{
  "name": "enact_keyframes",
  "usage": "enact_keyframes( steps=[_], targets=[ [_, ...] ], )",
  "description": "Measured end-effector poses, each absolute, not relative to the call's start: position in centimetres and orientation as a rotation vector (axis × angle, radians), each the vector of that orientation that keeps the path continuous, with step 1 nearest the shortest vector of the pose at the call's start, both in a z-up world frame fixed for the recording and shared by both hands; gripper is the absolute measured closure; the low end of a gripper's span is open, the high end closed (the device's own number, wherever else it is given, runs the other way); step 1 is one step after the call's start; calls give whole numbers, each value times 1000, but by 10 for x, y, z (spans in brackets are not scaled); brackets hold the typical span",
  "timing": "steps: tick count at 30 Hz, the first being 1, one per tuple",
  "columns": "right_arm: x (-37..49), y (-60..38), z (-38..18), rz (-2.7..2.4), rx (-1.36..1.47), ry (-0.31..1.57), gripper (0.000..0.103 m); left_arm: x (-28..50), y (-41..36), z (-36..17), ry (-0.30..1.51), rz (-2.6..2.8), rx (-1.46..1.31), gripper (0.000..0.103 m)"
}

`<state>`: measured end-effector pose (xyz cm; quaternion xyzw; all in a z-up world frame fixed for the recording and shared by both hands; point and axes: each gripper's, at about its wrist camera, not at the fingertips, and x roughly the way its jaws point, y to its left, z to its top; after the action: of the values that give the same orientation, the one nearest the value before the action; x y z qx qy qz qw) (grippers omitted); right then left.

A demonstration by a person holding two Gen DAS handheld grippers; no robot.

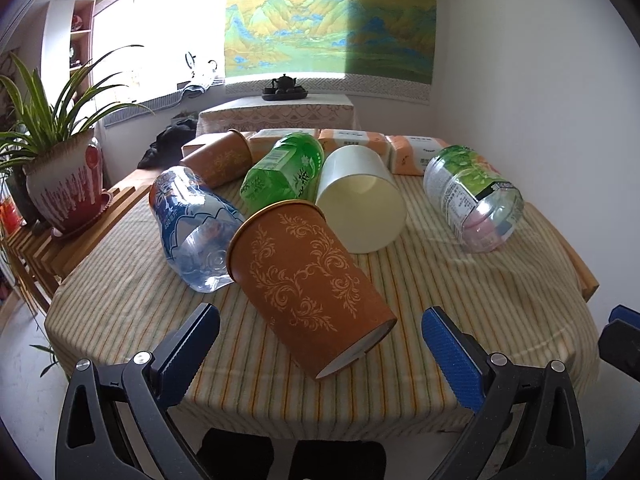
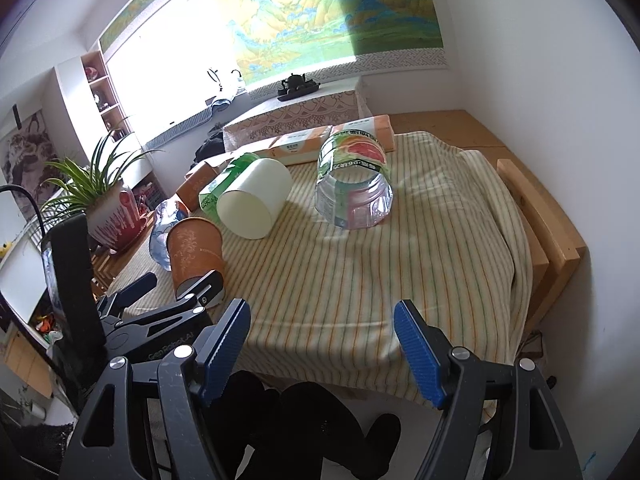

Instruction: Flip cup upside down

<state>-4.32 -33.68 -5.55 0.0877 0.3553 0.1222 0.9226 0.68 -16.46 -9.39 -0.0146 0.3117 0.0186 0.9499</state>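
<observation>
Flip not yet done: the brown floral-patterned paper cup (image 1: 308, 280) lies on its side on the striped-cloth desk (image 1: 460, 300), rim toward 11 o'clock, base nearest the left gripper (image 1: 320, 336), whose jaws stand wide apart, gripping nothing. Right gripper (image 2: 322, 340) likewise spread and empty. The cream paper cup (image 1: 362, 204) at 12 o'clock lies toppled, apparently empty. Grasp and inversion remain.

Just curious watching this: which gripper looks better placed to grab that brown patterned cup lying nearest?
Left. The left gripper is open around the brown cup; the right gripper faces bare striped cloth.
</observation>
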Motion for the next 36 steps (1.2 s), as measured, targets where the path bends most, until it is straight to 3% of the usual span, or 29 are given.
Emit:
enact_keyframes(
  steps=[5,10,19,36],
  targets=[
    [-45,-339,-58,254,185,728,32,11,-165,-100,651,34,-17,7],
    [-45,-339,-62,253,189,738,32,13,-164,-101,665,20,-15,26],
    [-42,-331,-62,263,190,737,32,1,-155,-93,658,-17,0,33],
    [-33,-320,-70,273,198,762,32,-17,-152,-58,630,-201,86,34]
  ],
)
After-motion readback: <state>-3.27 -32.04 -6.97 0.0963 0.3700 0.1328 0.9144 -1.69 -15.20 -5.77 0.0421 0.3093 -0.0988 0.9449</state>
